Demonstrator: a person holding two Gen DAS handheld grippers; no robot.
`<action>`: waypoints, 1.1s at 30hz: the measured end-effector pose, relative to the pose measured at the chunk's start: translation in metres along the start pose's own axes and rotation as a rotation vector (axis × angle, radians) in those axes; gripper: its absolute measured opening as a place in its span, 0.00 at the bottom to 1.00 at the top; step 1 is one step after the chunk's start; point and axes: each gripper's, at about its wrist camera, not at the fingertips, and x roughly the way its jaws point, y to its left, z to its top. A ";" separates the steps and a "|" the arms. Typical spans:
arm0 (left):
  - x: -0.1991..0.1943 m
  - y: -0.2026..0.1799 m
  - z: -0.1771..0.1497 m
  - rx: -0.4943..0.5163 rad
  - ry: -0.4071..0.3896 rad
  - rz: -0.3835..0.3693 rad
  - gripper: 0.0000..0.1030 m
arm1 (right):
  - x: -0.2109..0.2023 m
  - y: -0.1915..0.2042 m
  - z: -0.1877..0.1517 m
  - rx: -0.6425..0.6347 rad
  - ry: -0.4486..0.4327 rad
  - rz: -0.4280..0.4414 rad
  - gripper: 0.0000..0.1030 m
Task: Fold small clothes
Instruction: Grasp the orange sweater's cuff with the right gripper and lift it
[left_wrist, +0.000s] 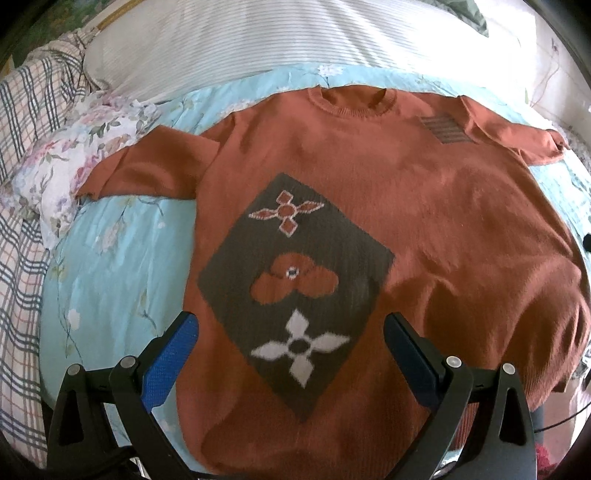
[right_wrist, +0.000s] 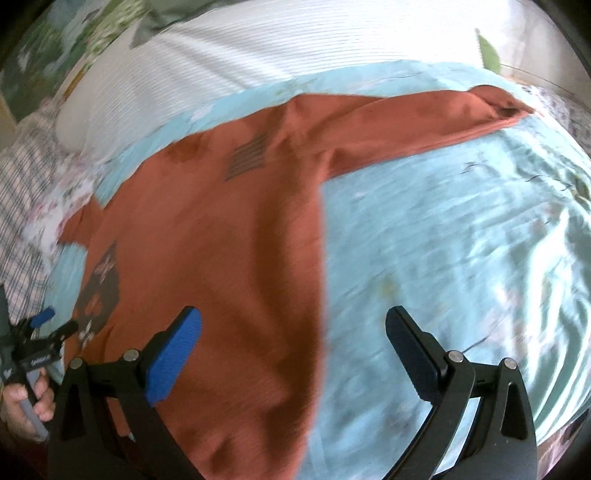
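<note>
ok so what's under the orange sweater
The orange sweater lies flat on a light blue floral sheet that shows all around it. Whatever lies beneath its middle is covered.

A bed is covered by a light blue floral sheet (left_wrist: 110, 258), which is seen in both wrist views. Beyond the sheet, toward the head of the bed, a white ribbed pillow (left_wrist: 258, 40) is laid across. To the left of that pillow, a pink floral pillow (left_wrist: 74, 162) is set on a plaid blanket (left_wrist: 26, 110) (checked in dark and red lines). Strong daylight is cast over the white pillow's right end, where detail is washed out.
</note>
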 end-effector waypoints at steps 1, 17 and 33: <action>0.002 -0.001 0.003 0.005 -0.001 0.003 0.98 | 0.002 -0.008 0.005 0.019 -0.002 -0.003 0.97; 0.026 -0.025 0.024 0.039 0.032 -0.039 0.98 | 0.036 -0.226 0.150 0.395 -0.161 -0.253 0.65; 0.069 -0.053 0.048 0.043 0.126 -0.074 0.98 | 0.084 -0.308 0.243 0.466 -0.164 -0.316 0.12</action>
